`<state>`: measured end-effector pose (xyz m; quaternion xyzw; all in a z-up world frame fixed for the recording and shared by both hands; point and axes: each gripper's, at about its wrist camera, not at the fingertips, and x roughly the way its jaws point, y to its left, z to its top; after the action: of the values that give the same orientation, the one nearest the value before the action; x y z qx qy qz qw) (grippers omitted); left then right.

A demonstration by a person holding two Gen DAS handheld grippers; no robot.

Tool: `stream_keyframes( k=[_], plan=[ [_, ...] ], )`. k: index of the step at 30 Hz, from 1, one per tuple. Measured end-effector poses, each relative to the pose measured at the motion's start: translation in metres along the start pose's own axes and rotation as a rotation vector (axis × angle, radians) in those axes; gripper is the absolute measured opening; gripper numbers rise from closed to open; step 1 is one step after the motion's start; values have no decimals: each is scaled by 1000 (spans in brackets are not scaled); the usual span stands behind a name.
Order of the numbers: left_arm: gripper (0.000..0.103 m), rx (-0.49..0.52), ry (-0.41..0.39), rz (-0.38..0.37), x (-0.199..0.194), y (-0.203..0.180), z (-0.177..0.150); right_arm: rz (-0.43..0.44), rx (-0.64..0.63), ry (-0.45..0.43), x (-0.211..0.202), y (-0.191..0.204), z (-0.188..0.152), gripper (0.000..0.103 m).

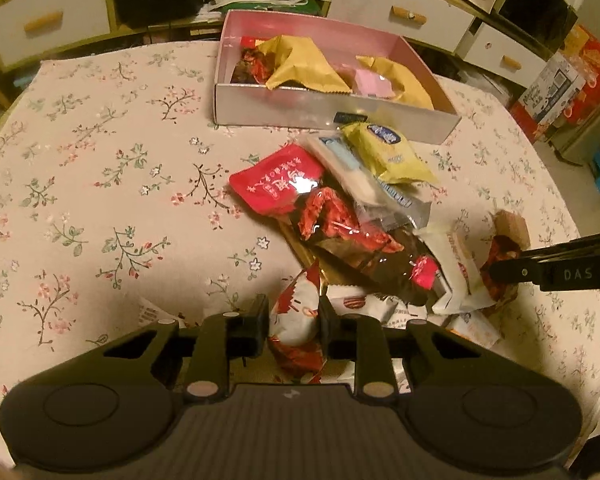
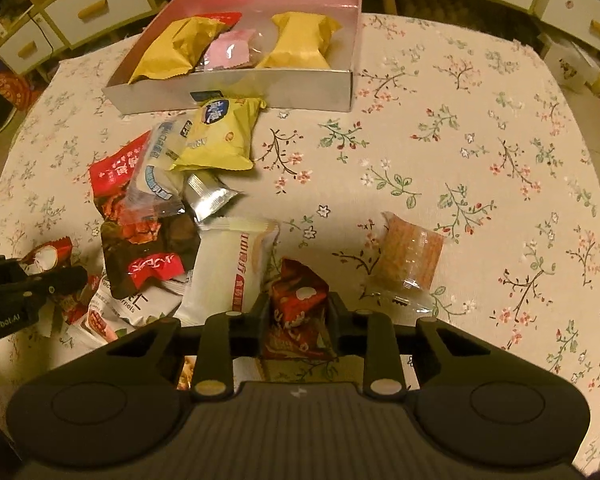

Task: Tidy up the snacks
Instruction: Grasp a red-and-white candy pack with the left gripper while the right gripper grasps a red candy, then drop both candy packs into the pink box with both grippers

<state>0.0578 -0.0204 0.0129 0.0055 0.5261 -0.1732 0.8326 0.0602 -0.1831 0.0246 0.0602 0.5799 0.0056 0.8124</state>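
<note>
My left tongs (image 1: 294, 326) clench a red-and-white candy (image 1: 296, 332); my right tongs (image 2: 299, 314) clench a red snack packet (image 2: 298, 300), bottom centre.

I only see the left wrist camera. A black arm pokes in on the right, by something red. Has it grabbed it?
Observer: Yes. The right wrist camera shows the right gripper with its jaws shut on a dark red packet, one pad pressing on each side.
Operator: What's the brown thing behind it?
Observer: A stripy biscuit in a clear wrapper. It lies by itself on the tablecloth, apart from the pile of snacks.
</note>
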Motion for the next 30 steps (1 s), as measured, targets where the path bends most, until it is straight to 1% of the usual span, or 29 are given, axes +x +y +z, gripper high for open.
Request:
stream_keyframes(
  k=[4,7,10,15,19,26,30],
  plan=[
    [29,3,-18,-11,-6,-2,2,-7,8,-35,-8,-3,3,23],
    [29,-2,-31,-18,-9,-2,4,-14,8,-69,-17,-3,5,22],
    [29,-9,-45,-23,-13,-1,8,-3,17,-89,-23,-5,8,22],
    [29,-52,-90,-45,-23,6,19,-2,37,-153,-39,-13,17,22],
    [29,-107,-131,-51,-25,16,33,0,63,-196,-46,-21,27,22],
    [29,-160,-223,-64,-31,21,64,15,71,-269,-48,-22,46,22],
    [29,-187,-284,-53,-26,26,86,53,76,-309,-45,-18,59,22]
  ],
)
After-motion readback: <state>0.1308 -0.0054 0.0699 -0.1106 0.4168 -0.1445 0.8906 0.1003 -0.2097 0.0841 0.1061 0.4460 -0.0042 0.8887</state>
